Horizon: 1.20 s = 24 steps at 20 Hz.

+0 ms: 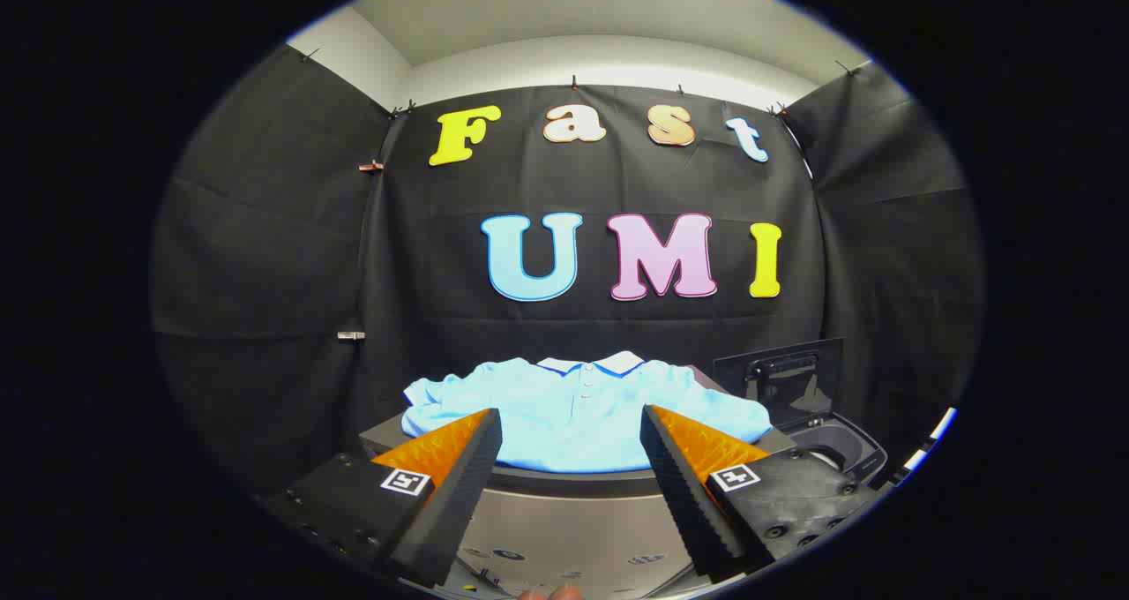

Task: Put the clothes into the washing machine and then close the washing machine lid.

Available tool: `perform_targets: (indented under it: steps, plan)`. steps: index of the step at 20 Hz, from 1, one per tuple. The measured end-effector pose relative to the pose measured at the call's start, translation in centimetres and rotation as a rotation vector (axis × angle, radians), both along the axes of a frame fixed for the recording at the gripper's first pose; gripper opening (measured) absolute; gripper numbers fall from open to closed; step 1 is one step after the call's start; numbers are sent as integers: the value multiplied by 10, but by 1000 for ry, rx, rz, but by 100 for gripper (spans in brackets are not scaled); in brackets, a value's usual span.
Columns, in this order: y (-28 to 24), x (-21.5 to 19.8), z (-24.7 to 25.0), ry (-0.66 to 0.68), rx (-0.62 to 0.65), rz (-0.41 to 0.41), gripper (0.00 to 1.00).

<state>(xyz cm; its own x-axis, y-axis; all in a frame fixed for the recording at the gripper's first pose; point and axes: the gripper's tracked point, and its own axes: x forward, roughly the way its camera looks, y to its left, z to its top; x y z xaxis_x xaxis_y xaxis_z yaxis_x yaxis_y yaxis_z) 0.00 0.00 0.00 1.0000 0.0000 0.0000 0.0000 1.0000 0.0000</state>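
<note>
Pale-blue shirt (586, 410) lies flat on a dark surface (564, 481) just ahead of the wide-open, empty gripper (571, 446), beside the washing machine (838, 446) whose lid (781, 375) stands raised, ready for loading.

No readable text or label on anything here.

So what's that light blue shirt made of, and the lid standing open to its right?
The light blue shirt, lying just beyond the open hand-held gripper, looks like soft matte knit cloth, perhaps cotton: it creases gently and has a collar and buttons. The open lid looks like dark, glossy hard plastic or tinted glass; its sheen suggests that, but I cannot tell which.
</note>
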Motion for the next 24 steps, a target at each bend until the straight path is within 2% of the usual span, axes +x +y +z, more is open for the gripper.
perform_targets:
  steps: [24]
  plan:
    - [-4, 6, -18, 27, -9, -22, 99]
